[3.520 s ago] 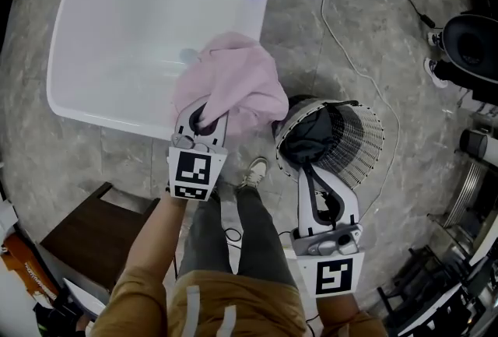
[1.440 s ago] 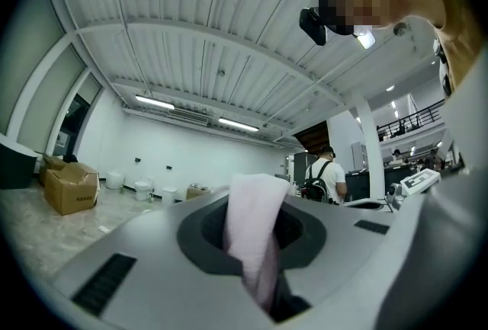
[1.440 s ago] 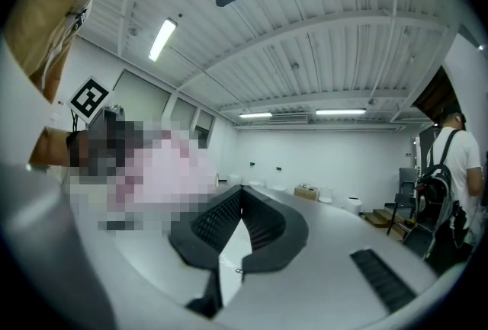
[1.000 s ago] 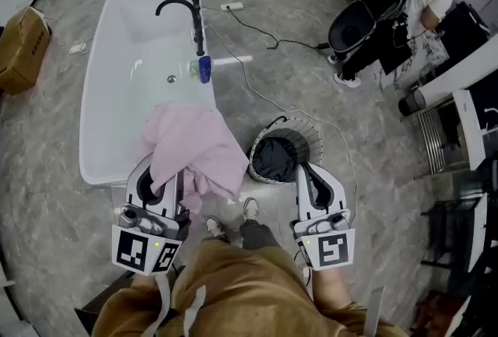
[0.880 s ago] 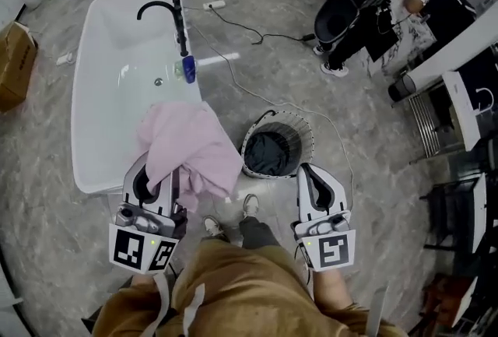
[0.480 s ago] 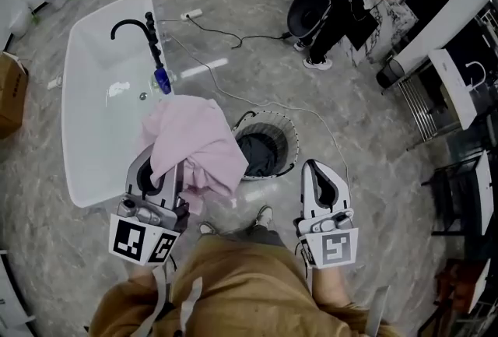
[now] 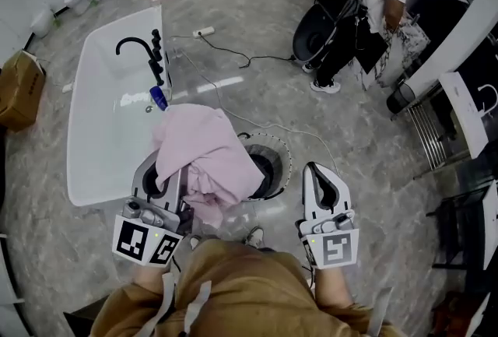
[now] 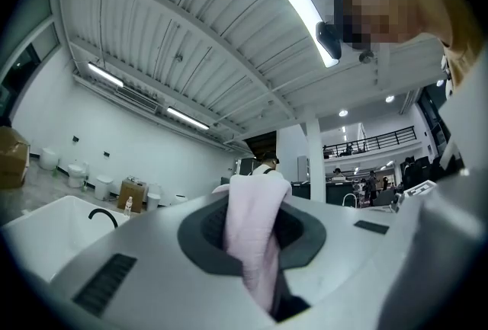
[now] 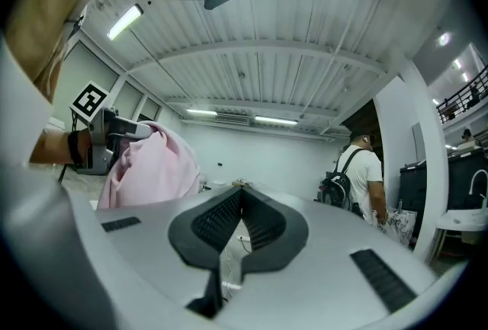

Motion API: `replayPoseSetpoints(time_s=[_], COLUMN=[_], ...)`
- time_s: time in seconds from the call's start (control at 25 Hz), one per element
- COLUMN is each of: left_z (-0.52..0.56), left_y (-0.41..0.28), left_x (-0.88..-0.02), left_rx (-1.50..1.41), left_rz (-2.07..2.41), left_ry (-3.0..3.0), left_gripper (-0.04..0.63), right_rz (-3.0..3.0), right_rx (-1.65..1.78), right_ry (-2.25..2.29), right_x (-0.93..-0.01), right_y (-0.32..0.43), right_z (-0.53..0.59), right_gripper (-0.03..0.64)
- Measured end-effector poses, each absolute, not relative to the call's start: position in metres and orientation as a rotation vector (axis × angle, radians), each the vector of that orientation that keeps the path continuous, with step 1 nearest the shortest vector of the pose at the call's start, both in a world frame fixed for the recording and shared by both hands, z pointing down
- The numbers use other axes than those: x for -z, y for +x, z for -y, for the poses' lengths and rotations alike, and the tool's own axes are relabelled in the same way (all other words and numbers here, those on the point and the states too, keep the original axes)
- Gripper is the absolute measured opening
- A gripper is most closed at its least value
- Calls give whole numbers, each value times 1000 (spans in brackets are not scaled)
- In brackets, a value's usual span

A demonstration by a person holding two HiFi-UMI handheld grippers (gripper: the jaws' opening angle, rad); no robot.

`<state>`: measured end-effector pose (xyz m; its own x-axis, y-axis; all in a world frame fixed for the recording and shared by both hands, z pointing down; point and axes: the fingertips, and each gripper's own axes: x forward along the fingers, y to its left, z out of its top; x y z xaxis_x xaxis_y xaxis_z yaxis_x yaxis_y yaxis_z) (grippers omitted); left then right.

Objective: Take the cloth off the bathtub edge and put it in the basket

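While the pink cloth [image 7: 204,160] is draping over the left gripper [image 7: 161,172] beside the bathtub [image 7: 93,133] and hiding much of the basket [image 7: 281,163] in the head view, the left gripper view is showing the jaws pinching a fold. The right gripper [image 7: 324,177] is hovering near the basket, and its own view is showing its jaws meeting on nothing.

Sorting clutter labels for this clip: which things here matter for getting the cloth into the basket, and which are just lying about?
Job in hand: pink cloth, pinched in the jaws of the left gripper; wire basket; bathtub.
Lying about: black faucet; blue bottle; cardboard box; power strip.
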<state>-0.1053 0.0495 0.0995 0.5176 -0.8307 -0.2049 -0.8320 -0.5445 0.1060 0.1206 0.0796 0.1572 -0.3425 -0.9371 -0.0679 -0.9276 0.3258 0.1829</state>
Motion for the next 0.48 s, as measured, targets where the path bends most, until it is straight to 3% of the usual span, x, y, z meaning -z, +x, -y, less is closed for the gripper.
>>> replayPoseSetpoints(time_s=[0.48], left_z=[-22], left_y=[-44], left_x=[-107], left_rx=[-303], left_rz=[-1434], left_ry=[-2802], left_gripper=[44], right_rz=[2486], right_rx=[185], right_ry=[1821], right_x=[-170], right_y=[169], right_z=[-63], right_gripper=[6])
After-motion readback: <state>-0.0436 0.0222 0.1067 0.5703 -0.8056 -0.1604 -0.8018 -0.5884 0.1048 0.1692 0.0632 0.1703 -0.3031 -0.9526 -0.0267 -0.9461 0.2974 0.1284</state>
